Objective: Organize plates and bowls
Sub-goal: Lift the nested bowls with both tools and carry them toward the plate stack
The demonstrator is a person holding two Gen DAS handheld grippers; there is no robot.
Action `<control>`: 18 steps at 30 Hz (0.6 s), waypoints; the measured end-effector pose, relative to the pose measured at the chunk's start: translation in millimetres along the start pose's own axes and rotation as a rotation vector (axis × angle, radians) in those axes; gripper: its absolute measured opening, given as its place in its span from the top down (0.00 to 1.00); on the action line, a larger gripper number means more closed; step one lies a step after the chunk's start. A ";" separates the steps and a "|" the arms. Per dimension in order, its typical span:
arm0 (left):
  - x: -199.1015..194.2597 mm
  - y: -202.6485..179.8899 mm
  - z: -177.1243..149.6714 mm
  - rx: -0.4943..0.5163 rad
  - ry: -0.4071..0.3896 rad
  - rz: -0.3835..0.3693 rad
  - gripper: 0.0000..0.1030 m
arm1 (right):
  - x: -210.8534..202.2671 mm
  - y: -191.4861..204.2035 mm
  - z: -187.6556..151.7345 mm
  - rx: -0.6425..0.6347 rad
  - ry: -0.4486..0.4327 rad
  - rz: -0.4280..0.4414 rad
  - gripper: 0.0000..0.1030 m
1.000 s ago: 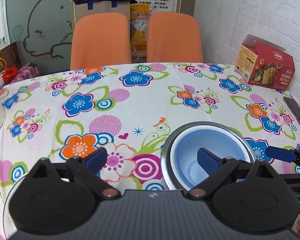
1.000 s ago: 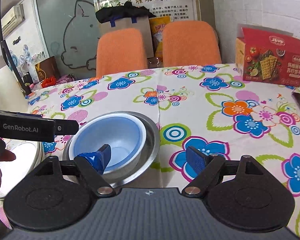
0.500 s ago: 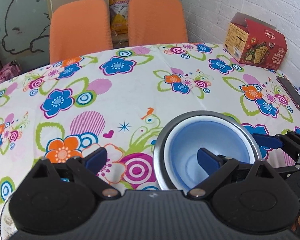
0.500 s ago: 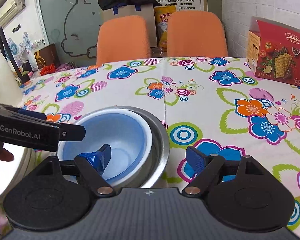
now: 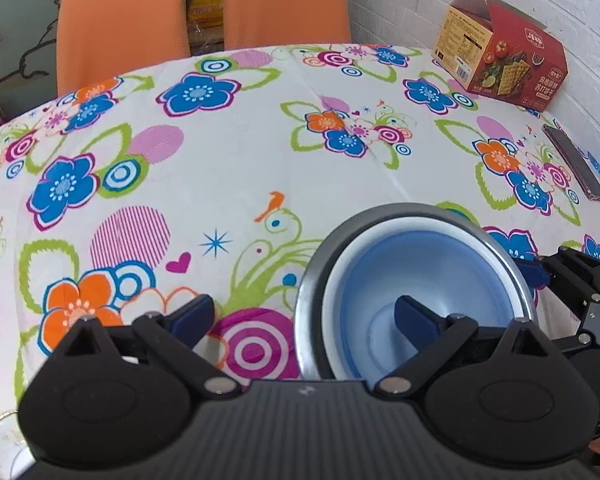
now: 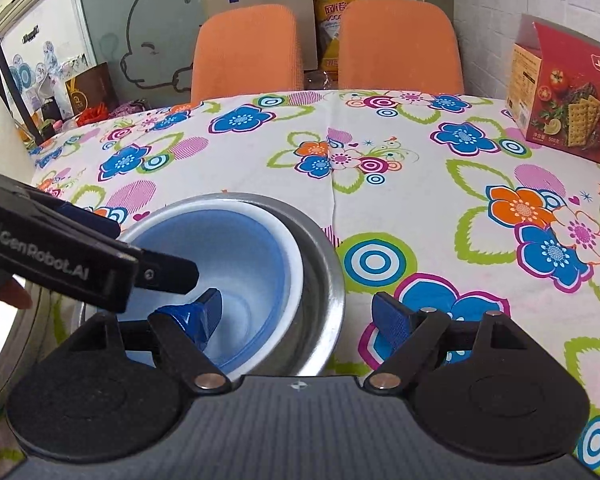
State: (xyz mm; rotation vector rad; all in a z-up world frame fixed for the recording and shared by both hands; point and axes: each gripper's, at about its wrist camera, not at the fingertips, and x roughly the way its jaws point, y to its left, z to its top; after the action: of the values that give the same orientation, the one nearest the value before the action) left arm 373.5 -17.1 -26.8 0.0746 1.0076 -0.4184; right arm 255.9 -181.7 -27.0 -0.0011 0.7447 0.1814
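- "GenRobot.AI" is showing in pale letters on the side of the left tongs [image 6: 156, 276], which are reaching in from the left of the right wrist view.
- A red cracker box [image 6: 564, 92] with Chinese print is standing at the desk's far right by a white brick wall; a poster with Chinese characters is hanging behind two orange chairs [image 6: 246, 52].
- A flowered cloth is covering the desk [image 5: 228, 152], and a dark phone [image 5: 574, 168] is lying near its right edge.
- A blue bowl [image 5: 428, 280] is sitting nested in a white bowl [image 5: 332, 300] inside a metal bowl [image 5: 306, 308] on the desk.
- Left tongs are standing apart, one finger over the blue bowl, one outside the stack.
- Right tongs [image 6: 298, 314] are also standing apart, straddling the stack's right rim, gripping nothing.
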 end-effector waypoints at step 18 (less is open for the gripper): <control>5.6 -2.5 -6.6 0.020 0.018 -0.008 0.07 | 1.3 6.3 -2.2 0.021 0.000 -0.056 0.31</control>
State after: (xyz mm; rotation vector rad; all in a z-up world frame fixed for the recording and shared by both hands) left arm 369.9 -19.4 -34.7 0.0922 1.0218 -0.4353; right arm 254.3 -175.4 -29.1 -0.0017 0.7452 0.1202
